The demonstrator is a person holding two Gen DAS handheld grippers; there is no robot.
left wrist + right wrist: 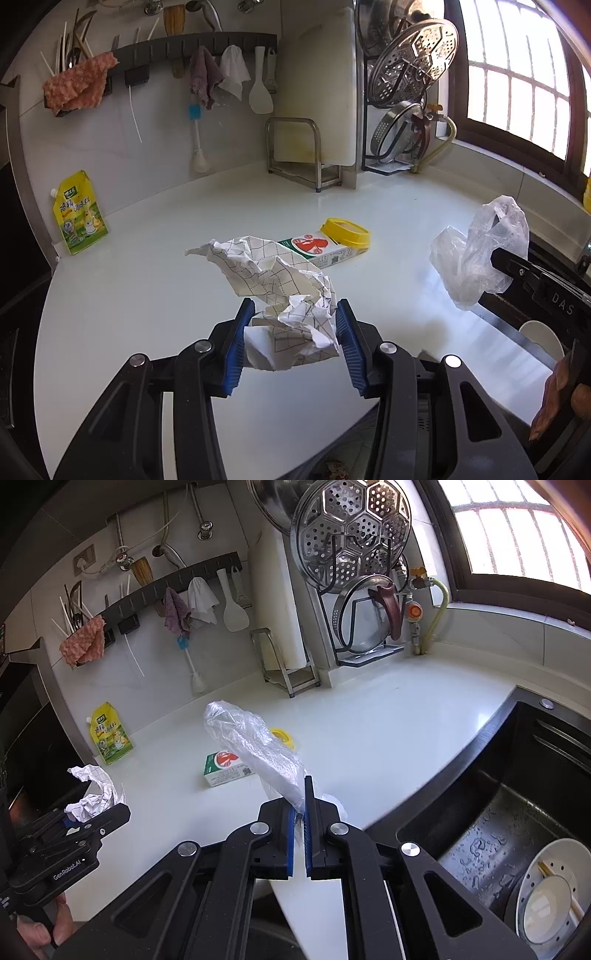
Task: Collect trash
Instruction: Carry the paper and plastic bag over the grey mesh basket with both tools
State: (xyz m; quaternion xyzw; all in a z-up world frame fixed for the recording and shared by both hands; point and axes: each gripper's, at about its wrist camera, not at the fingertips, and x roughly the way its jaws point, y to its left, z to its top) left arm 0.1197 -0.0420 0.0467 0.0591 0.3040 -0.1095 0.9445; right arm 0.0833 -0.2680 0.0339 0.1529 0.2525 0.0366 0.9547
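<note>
My left gripper is shut on a crumpled sheet of white grid-patterned paper and holds it above the white counter; it also shows in the right wrist view. My right gripper is shut on a clear plastic bag, also seen at the right of the left wrist view. A green-and-white carton with a red logo lies on the counter beside a yellow lid; both show in the right wrist view.
A yellow-green spout pouch leans on the back wall at the left. A metal stand, cutting board and a rack of steamer plates stand at the back. A black sink with a white bowl lies to the right.
</note>
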